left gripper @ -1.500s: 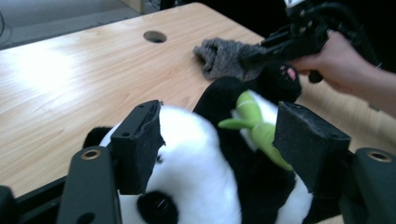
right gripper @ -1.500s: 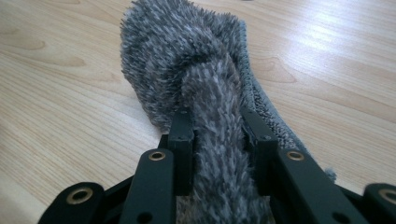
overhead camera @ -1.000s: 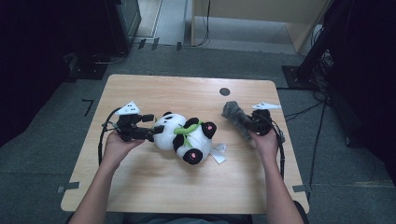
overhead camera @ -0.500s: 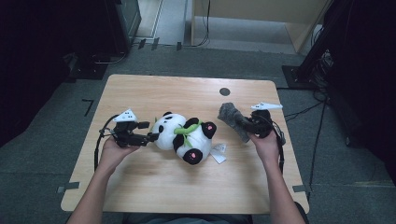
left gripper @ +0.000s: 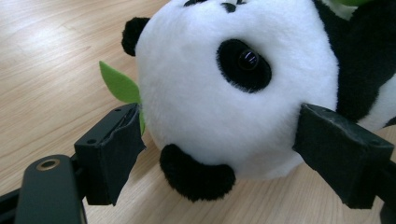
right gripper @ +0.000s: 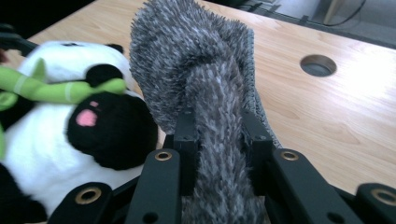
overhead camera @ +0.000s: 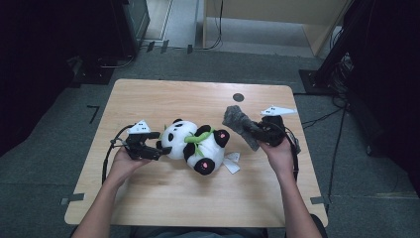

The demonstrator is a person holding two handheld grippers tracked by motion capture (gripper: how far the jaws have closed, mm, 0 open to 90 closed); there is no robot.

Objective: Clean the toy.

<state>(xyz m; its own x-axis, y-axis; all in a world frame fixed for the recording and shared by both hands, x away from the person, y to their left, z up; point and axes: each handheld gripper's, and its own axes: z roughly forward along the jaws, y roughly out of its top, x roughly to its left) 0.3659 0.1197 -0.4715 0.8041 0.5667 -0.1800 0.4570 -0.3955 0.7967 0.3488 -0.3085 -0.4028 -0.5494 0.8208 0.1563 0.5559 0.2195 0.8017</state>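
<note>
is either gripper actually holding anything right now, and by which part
The right gripper is shut on the grey fuzzy cloth, pinching a bunched fold. The left gripper straddles the panda's head, jaws open, holding nothing.

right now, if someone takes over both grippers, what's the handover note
Left gripper: jaws open on either side of the panda plush's head and just opened wider; whether the pads touch the fur is hard to tell.
Right gripper: shut on the grey fuzzy cloth, held off the table beside the panda's raised foot.
Panda lies on its back mid-table, with a green bamboo sprig across its chest and a white tag on the wood beside it.
Done: cloth picked up, left jaws set around the head.
Left, likely: steady the head and bring the cloth to the panda.
</note>
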